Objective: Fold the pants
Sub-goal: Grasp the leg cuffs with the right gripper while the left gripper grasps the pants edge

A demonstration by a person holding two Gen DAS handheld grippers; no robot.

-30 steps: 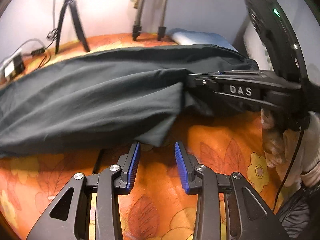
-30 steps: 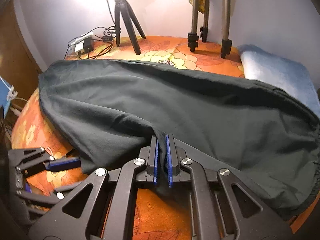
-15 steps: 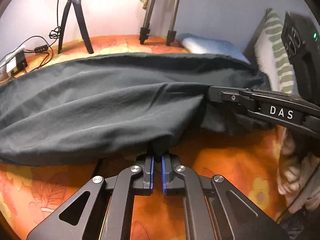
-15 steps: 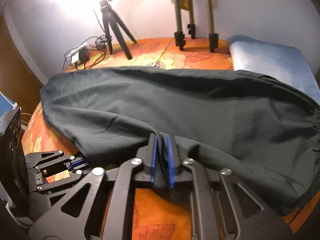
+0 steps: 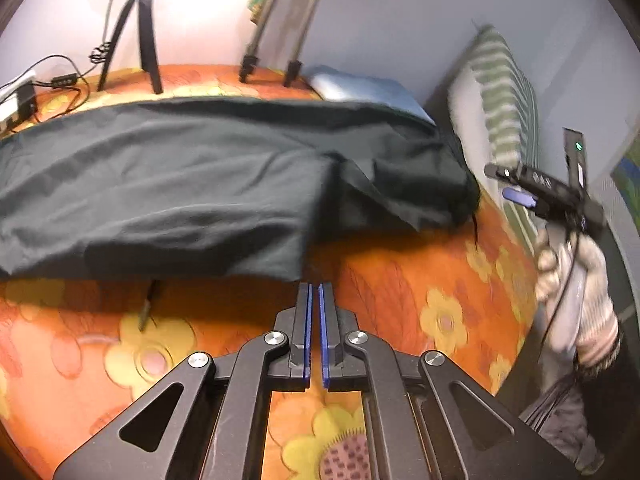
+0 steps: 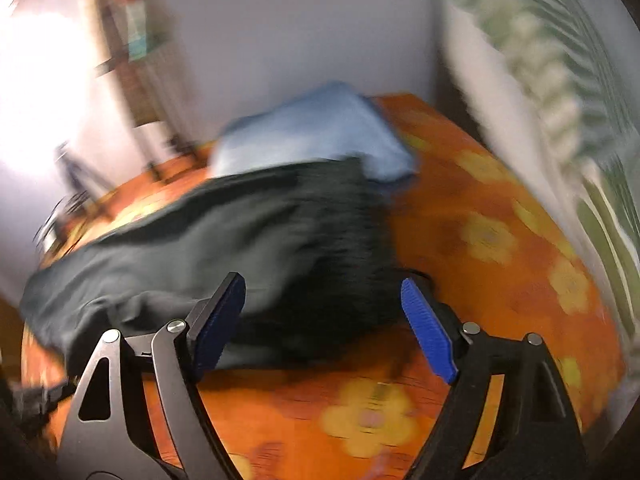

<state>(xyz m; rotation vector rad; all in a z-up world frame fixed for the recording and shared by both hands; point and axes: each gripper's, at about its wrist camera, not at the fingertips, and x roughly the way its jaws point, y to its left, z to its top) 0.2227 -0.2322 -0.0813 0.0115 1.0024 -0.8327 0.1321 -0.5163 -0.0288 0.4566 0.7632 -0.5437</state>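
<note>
The dark green pants (image 5: pixel 192 184) lie lengthwise across the orange flowered bed, with one layer folded over the other. My left gripper (image 5: pixel 314 286) is shut, its tips just at the pants' near edge; whether cloth is between the pads is hard to tell. My right gripper (image 6: pixel 322 284) is wide open and empty above the bunched waist end of the pants (image 6: pixel 248 240); the right wrist view is blurred by motion. The right gripper also shows in the left wrist view (image 5: pixel 520 190), lifted off to the right of the pants.
A blue pillow (image 5: pixel 360 88) lies at the far end of the bed. A striped cushion (image 5: pixel 500 92) leans on the right wall. Tripod legs (image 5: pixel 140 40) and cables (image 5: pixel 48 84) stand along the back of the bed. The bed's right edge (image 5: pixel 532 300) is near.
My right gripper has let go of the pants, opened wide and swung away to the right. My left gripper has stayed shut and pulled back to the pants' near edge.
</note>
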